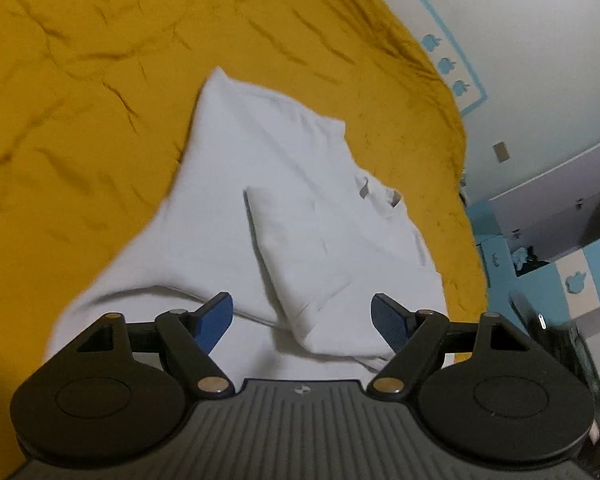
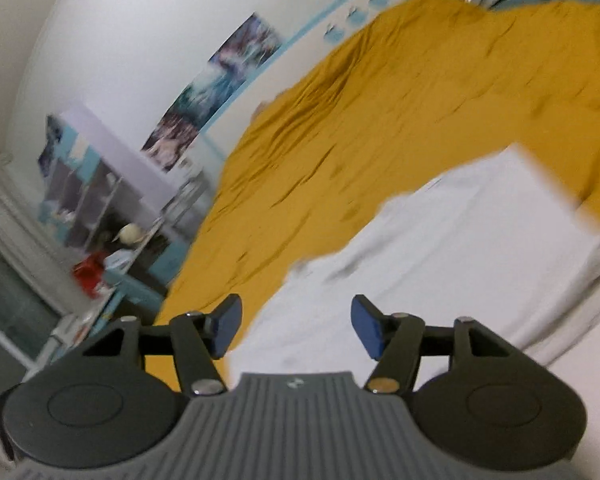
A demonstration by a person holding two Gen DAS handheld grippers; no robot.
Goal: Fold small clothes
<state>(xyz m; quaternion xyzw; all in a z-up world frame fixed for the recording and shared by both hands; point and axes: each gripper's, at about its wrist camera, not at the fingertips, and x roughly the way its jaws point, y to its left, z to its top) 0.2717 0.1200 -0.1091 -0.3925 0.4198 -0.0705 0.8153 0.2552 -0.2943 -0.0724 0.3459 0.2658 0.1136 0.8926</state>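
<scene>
**Now both grippers free over a half-folded shirt**

Now the white shirt point(image 1: 260, 208) lies on the yellow bedspread point(image 1: 80, 100), filling the middle and lower part of the left wrist view. One sleeve point(image 1: 296, 264) is already folded in across the body. The collar point(image 1: 384, 196) sits right of centre in that frame, and the long axis seems to run from lower left up toward the right, collar end pointing right.

The left gripper point(image 1: 302, 322) hangs just above the cloth, jaws wide, nothing between them. The right gripper point(image 2: 296, 326) is also open and empty, over the shirt's edge point(image 2: 320, 264) in the lower middle of its blurred view.

To do the next fold well, I would pinch one layer at each end of an edge, lift evenly, and lay it over along the long axis, keeping the tucked sleeve flat.
</scene>
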